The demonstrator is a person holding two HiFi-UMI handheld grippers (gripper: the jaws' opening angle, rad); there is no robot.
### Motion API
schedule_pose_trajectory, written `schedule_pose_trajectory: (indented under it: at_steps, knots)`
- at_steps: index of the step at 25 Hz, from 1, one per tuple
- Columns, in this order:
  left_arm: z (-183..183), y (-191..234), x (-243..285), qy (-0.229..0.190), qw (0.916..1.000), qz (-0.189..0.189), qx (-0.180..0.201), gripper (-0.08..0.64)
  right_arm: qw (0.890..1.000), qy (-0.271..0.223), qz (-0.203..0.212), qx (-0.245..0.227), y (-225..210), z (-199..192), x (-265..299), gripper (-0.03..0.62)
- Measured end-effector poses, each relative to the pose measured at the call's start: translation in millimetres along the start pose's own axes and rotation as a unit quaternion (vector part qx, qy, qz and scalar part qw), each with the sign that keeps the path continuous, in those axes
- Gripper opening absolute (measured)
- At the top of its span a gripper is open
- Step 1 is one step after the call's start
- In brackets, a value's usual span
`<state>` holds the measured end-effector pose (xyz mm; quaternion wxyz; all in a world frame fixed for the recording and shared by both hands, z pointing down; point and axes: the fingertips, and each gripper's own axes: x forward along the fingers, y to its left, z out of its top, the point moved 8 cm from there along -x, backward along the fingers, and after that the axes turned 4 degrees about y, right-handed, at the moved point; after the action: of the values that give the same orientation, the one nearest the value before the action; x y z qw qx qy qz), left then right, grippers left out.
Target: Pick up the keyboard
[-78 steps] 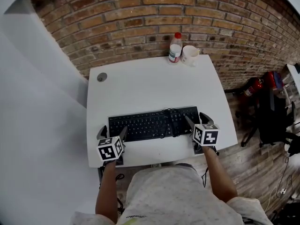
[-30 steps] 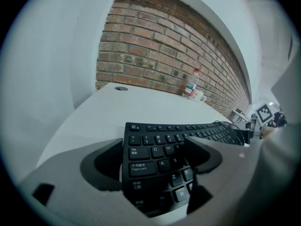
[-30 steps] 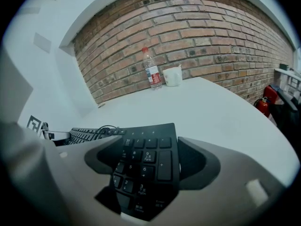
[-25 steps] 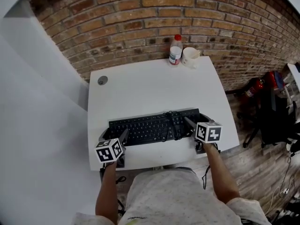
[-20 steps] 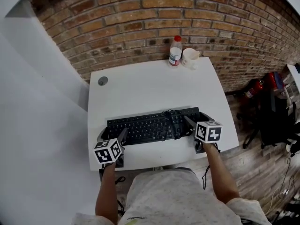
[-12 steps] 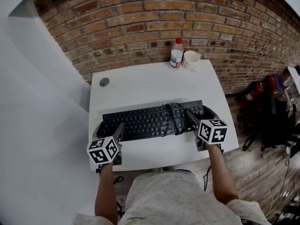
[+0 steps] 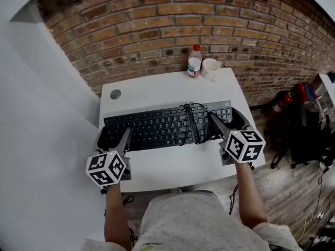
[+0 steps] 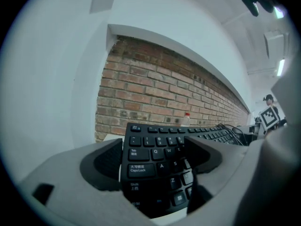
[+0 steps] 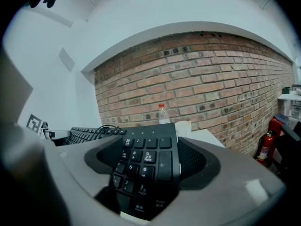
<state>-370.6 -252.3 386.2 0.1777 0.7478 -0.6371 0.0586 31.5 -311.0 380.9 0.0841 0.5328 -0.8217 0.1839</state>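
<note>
A black keyboard (image 7: 162, 127) hangs level above the white table (image 7: 157, 95), its cable (image 7: 191, 122) coiled on the keys. My left gripper (image 7: 112, 137) is shut on the keyboard's left end, and in the left gripper view the Caps Lock end (image 8: 155, 159) sits between both pads. My right gripper (image 7: 227, 120) is shut on the right end. The number pad (image 9: 146, 159) fills the gap between the jaws in the right gripper view.
A plastic bottle (image 7: 194, 61) and a white mug (image 7: 210, 68) stand at the table's far edge by the brick wall. A round grommet (image 7: 115, 94) sits at the far left corner. A red fire extinguisher (image 7: 285, 95) and dark gear (image 7: 306, 129) lie on the floor at right.
Both grippers have risen together with the keyboard held between them; it has left the tabletop and looks larger and nearer in the head view.
</note>
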Motion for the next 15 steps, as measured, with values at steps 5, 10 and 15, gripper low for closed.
schedule_pose_trajectory:
  at_steps: [5, 10, 15]
  knots:
    - [24, -5, -20, -0.043, 0.9990, 0.002, 0.008, 0.403, 0.999, -0.041, 0.006, -0.009, 12, 20, -18, 0.376]
    - [45, -8, -39, -0.085, 0.9961, -0.001, 0.021, 0.403, 0.996, -0.082, 0.008, -0.019, 26, 37, -36, 0.376]
    - [62, -14, -47, -0.121, 0.9924, -0.004, 0.024, 0.403, 0.992, -0.120, 0.008, -0.036, 32, 58, -47, 0.377]
